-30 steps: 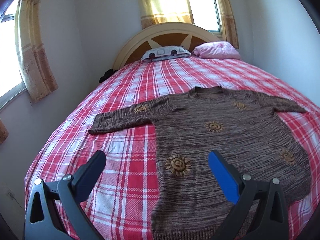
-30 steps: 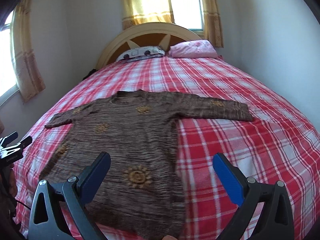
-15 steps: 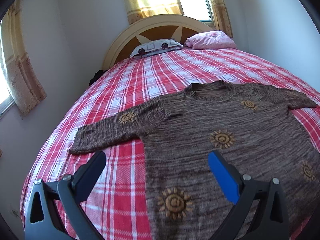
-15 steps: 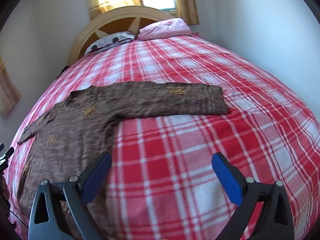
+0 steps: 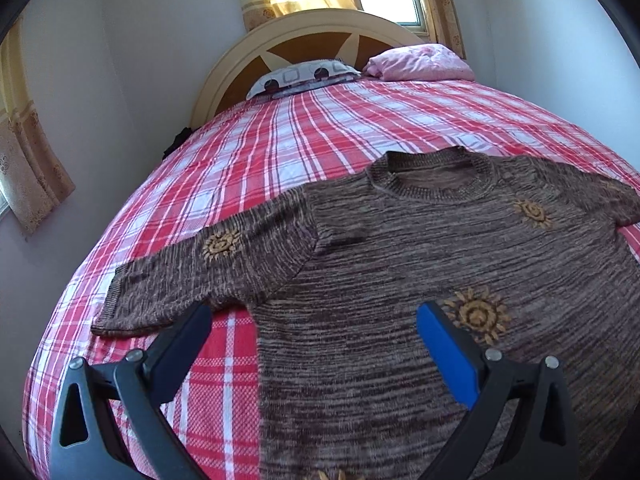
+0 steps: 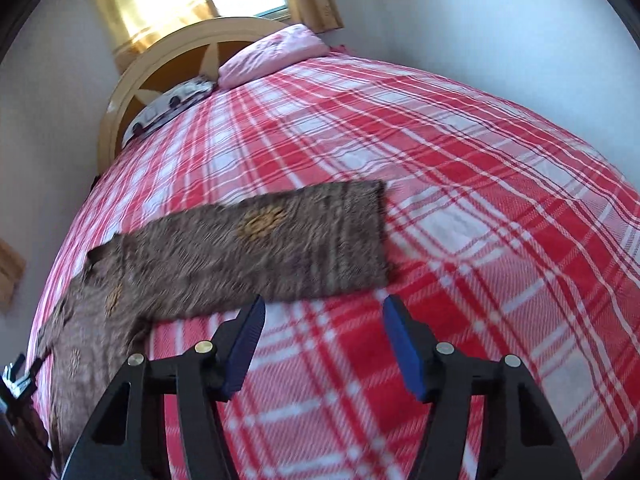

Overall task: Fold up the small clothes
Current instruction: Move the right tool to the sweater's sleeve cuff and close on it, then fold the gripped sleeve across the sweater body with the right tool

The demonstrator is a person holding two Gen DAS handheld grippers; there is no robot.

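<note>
A brown knitted sweater with yellow sun motifs lies spread flat on the red plaid bed, both sleeves stretched out. My left gripper hovers open above the armpit where the left sleeve meets the body, with nothing between its fingers. In the right wrist view the other sleeve lies across the bedspread. My right gripper hangs just short of that sleeve's near edge by the cuff, its jaws closing with only the bedspread showing between them.
A patterned pillow and a pink pillow lie against the round wooden headboard. Walls stand close on both sides of the bed. A dark device shows at the right view's lower left edge.
Both grippers have moved forward and lower over the bed, the left toward the left sleeve's armpit, the right swinging toward the right sleeve's cuff. The right jaws have narrowed; the left stayed wide.
</note>
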